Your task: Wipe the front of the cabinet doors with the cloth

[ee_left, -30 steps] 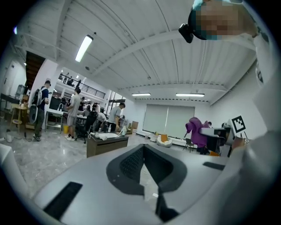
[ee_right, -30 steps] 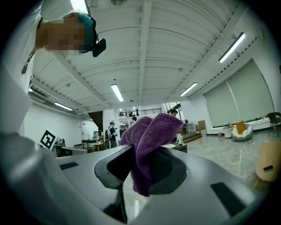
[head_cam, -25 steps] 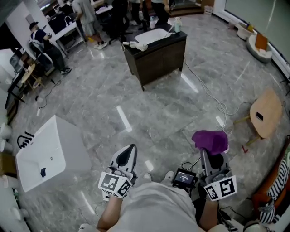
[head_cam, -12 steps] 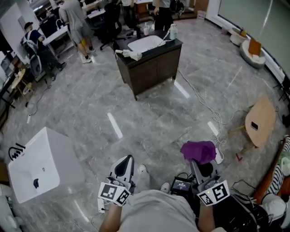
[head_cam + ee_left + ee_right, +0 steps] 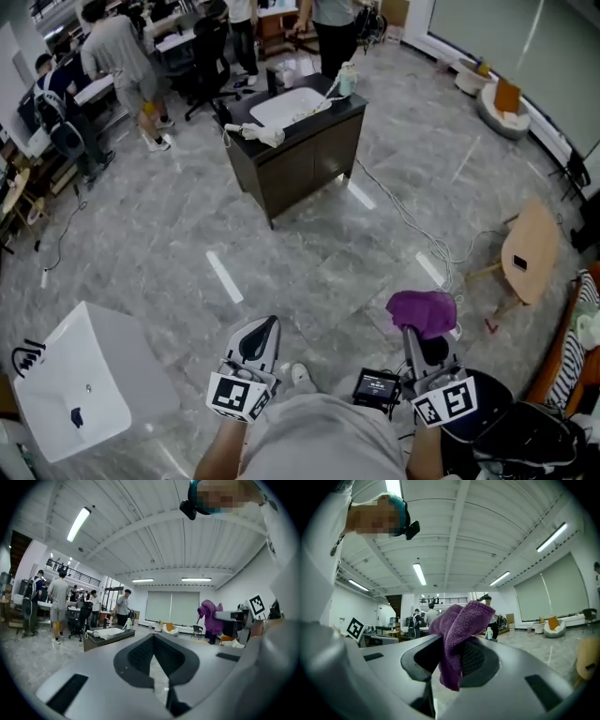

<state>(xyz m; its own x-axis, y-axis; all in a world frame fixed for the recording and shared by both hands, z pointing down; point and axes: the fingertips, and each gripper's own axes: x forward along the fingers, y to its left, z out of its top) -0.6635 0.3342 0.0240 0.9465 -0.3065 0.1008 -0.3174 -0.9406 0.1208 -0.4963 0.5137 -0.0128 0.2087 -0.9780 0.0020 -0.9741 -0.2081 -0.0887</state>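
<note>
At my far left a white box-shaped unit point(image 5: 84, 394) sits on the grey marble-look floor point(image 5: 187, 225); it is no part of this job. Next along, my left gripper point(image 5: 266, 328) points forward with its jaws pressed together and nothing between them. Its own view shows the two dark pads meeting.

Ahead of me, well apart from both grippers, is the dark brown wooden cabinet point(image 5: 300, 159) with a white basin point(image 5: 286, 106) set in its top. Its cabinet doors point(image 5: 319, 161) face me. I judge no wiping has begun, so the task is only at the approach.

To the right, my right gripper point(image 5: 427, 349) has its jaws part-way apart and clamped on the purple microfibre cloth point(image 5: 459, 625). A bunched lump rises above the pads and a short tail hangs below them. The cloth should be light, soft and floppy, with enough nap to drag on a door rather than slip.

Pinched at a fold like this it looks secure. I would want that lump riding ahead of the jaw tips so that fabric, not plastic, meets the wood. At far right a pale round wooden stool point(image 5: 527, 246) sits near a white cable point(image 5: 422, 220) trailing across the floor.
</note>
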